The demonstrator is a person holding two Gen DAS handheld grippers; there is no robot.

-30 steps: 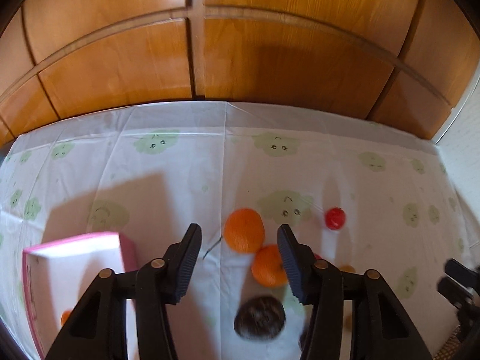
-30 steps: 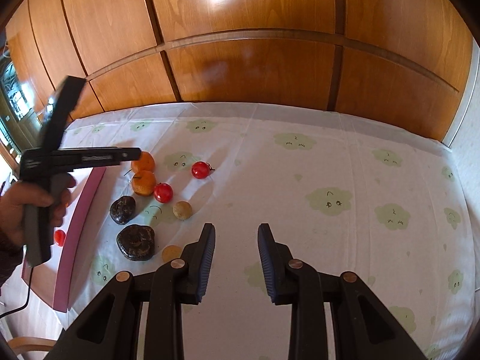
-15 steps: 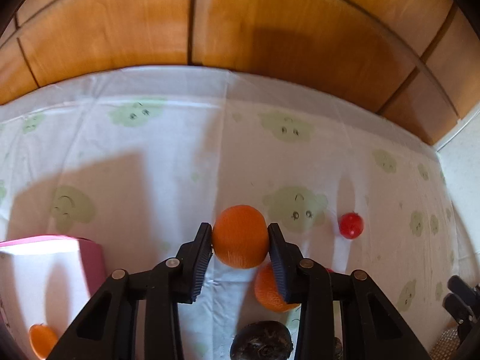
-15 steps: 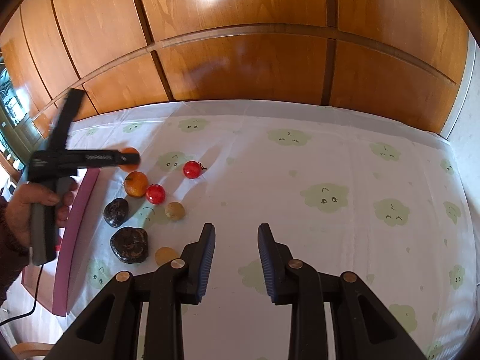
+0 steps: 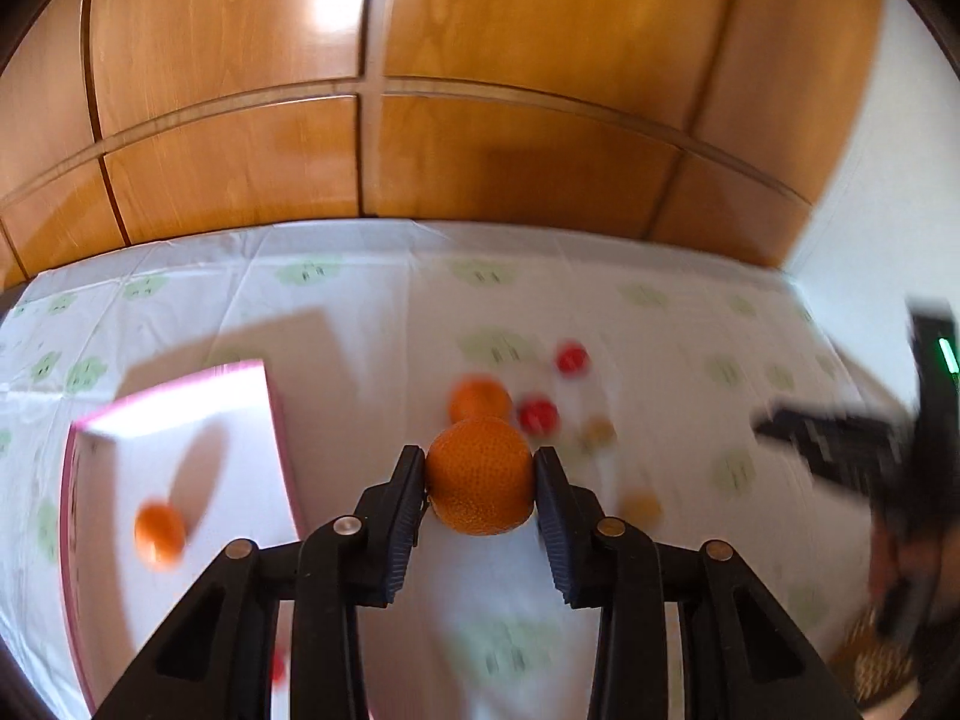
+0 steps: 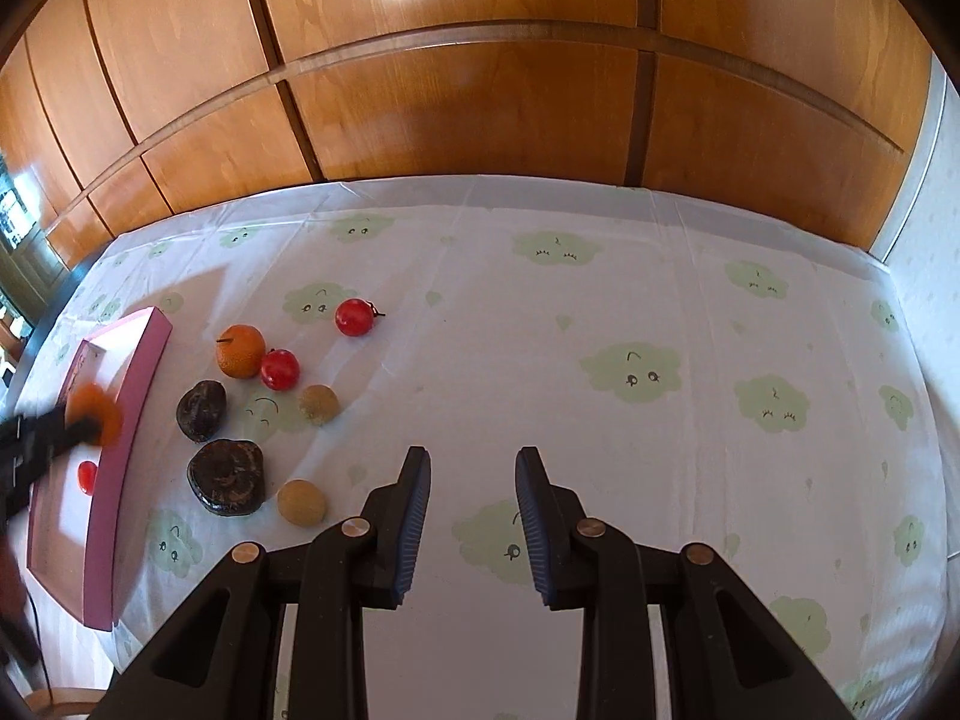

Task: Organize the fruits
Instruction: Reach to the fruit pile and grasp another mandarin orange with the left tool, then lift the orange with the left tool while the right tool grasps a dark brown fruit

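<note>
My left gripper (image 5: pixel 480 468) is shut on an orange (image 5: pixel 480 483) and holds it above the cloth, beside the pink tray (image 5: pixel 273 414). In the right wrist view the held orange (image 6: pixel 93 411) blurs over the tray's wall (image 6: pixel 129 396). The tray holds a small orange (image 5: pixel 159 534) and a red fruit (image 6: pixel 87 476). On the cloth lie another orange (image 6: pixel 240 350), two red fruits (image 6: pixel 354 317) (image 6: pixel 279 369), two dark fruits (image 6: pixel 201 410) (image 6: pixel 227 476) and two tan fruits (image 6: pixel 319 403) (image 6: pixel 302 501). My right gripper (image 6: pixel 473 465) is open and empty.
A white cloth with green cloud prints (image 6: pixel 630 366) covers the table. A wooden panel wall (image 6: pixel 480 108) stands behind it. A white wall (image 6: pixel 924 228) is at the right. The right gripper shows blurred at the right of the left wrist view (image 5: pixel 852 438).
My left gripper closed on the orange, lifted it off the cloth and moved it left towards the pink tray. The right gripper has hardly moved.
</note>
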